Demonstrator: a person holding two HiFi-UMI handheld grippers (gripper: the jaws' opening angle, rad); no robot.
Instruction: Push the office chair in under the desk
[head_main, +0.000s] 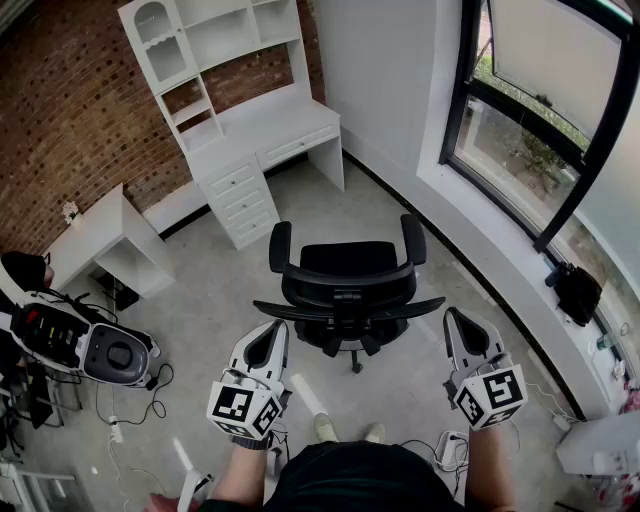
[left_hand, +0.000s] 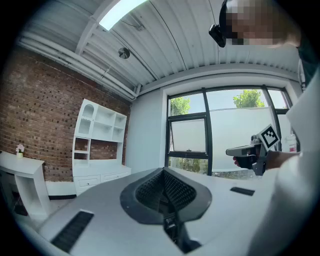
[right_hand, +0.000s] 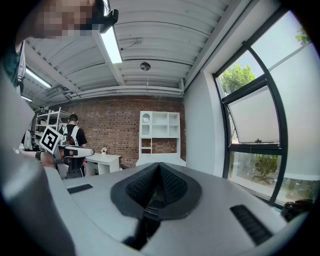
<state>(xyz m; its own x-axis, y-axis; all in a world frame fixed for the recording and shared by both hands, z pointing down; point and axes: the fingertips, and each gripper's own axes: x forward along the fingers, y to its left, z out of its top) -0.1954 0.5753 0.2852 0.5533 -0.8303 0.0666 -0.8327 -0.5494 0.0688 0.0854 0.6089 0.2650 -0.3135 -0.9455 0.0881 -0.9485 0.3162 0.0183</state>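
A black office chair (head_main: 345, 285) stands on the grey floor with its back toward me, facing the white desk with a hutch (head_main: 268, 140) against the brick wall. Open floor separates the chair from the desk. My left gripper (head_main: 271, 337) is held just behind the chair's left side, and my right gripper (head_main: 459, 324) behind its right side; neither touches it. Both are shut with nothing between the jaws, as the left gripper view (left_hand: 165, 192) and the right gripper view (right_hand: 159, 186) show. The chair is outside both gripper views; the desk (right_hand: 159, 135) shows far off.
A small white side table (head_main: 110, 240) stands at the left wall, with a white and black machine (head_main: 90, 345) and cables on the floor near it. A window sill with a black bag (head_main: 578, 292) runs along the right. A person (right_hand: 74, 132) stands at the back.
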